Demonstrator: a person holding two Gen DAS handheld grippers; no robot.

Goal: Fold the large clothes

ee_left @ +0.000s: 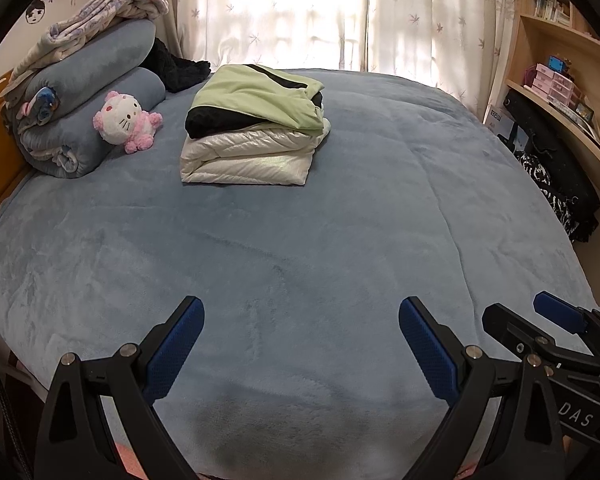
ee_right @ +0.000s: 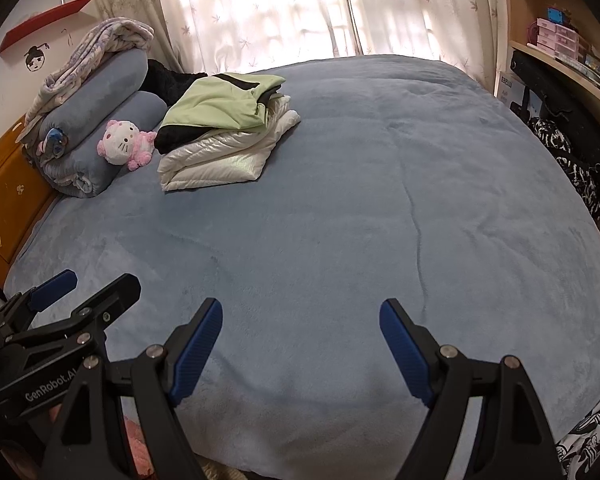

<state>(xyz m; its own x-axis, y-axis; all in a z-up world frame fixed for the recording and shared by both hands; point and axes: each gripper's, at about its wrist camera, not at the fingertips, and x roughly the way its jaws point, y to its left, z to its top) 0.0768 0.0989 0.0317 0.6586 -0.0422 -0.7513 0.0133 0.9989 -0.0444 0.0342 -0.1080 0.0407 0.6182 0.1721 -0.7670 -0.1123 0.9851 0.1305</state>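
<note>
Both grippers hover over near edge of bed (ee_left: 300, 240), side by side. Left gripper (ee_left: 300, 344) jaws wide apart, nothing btwn them; right gripper (ee_right: 300, 344) same. Folded clothes stack at far left of bed: green jacket (ee_left: 256, 100) w/ black lining atop white puffer coat (ee_left: 248, 156). Hello Kitty plush (ee_left: 124, 122) just beside, leaning on rolled blue blankets (ee_left: 88, 92).

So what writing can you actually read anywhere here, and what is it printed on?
"DAS": white letters on the right gripper body, cut off by the frame edge.
"GenRobot.AI": on the left gripper body.
White box beside the shelf: print too small to read.
Book spines: unreadable.
</note>
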